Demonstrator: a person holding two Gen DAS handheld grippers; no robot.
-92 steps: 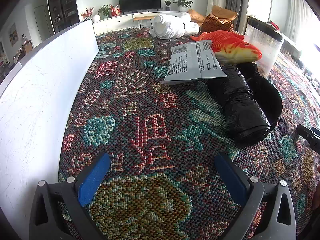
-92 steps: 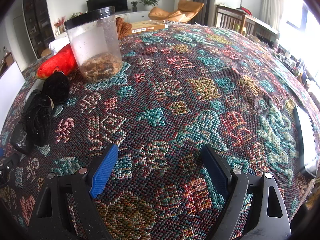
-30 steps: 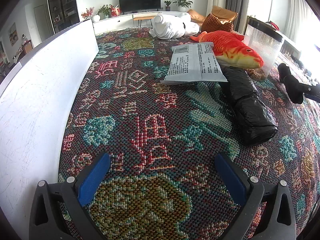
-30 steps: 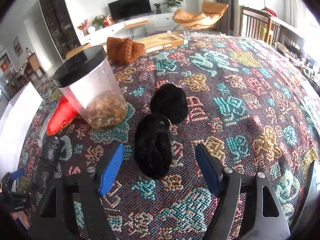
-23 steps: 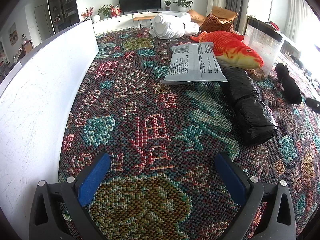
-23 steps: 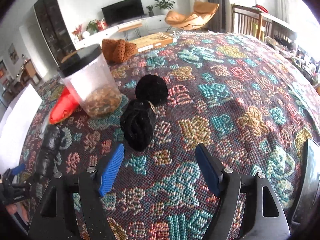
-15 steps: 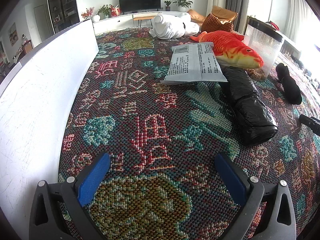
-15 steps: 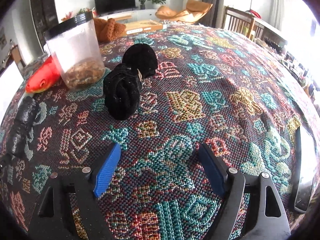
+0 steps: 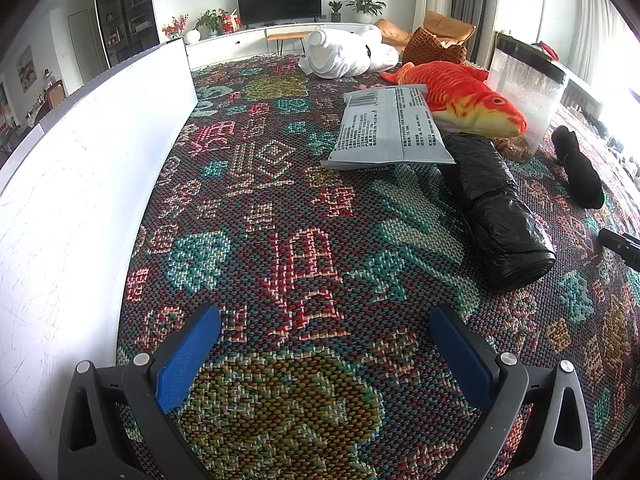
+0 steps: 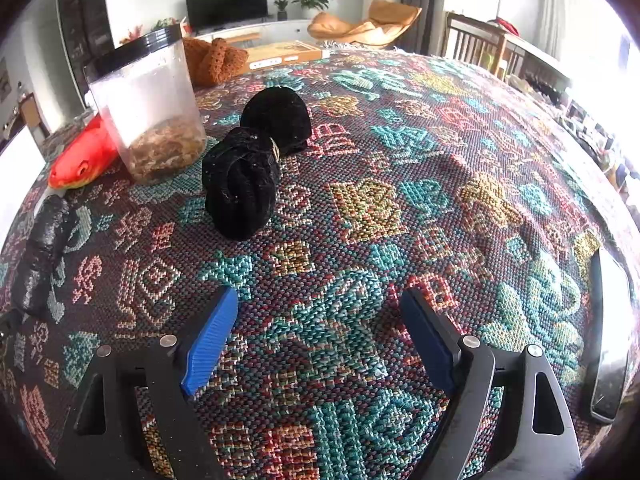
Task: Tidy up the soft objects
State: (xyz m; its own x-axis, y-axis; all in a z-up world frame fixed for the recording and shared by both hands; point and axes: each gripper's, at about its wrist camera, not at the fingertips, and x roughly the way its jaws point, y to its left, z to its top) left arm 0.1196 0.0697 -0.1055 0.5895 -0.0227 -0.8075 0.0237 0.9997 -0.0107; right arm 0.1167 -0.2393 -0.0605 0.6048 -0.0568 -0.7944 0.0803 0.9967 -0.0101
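Observation:
A black fuzzy soft bundle [image 10: 248, 172] of two joined lumps lies on the patterned cloth beside the clear jar [image 10: 148, 108]. It is also seen far right in the left wrist view [image 9: 580, 168]. My right gripper [image 10: 320, 300] hovers short of it, jaws opening, with nothing between them. A red fish plush [image 9: 460, 96] lies against the jar, and a white plush [image 9: 344, 52] sits at the back. My left gripper [image 9: 324, 320] stands open over bare cloth, holding nothing.
A black plastic roll [image 9: 496, 216] and a grey printed packet [image 9: 388, 128] lie mid-table. A white board [image 9: 80, 184] walls the left side. A brown knitted piece [image 10: 212, 60] and a flat box [image 10: 288, 54] sit at the back; a dark flat device [image 10: 608, 336] lies at the right edge.
The right gripper carried the black bundle from beside the plastic roll to the jar, let it go and drew back from it. The left gripper has not moved.

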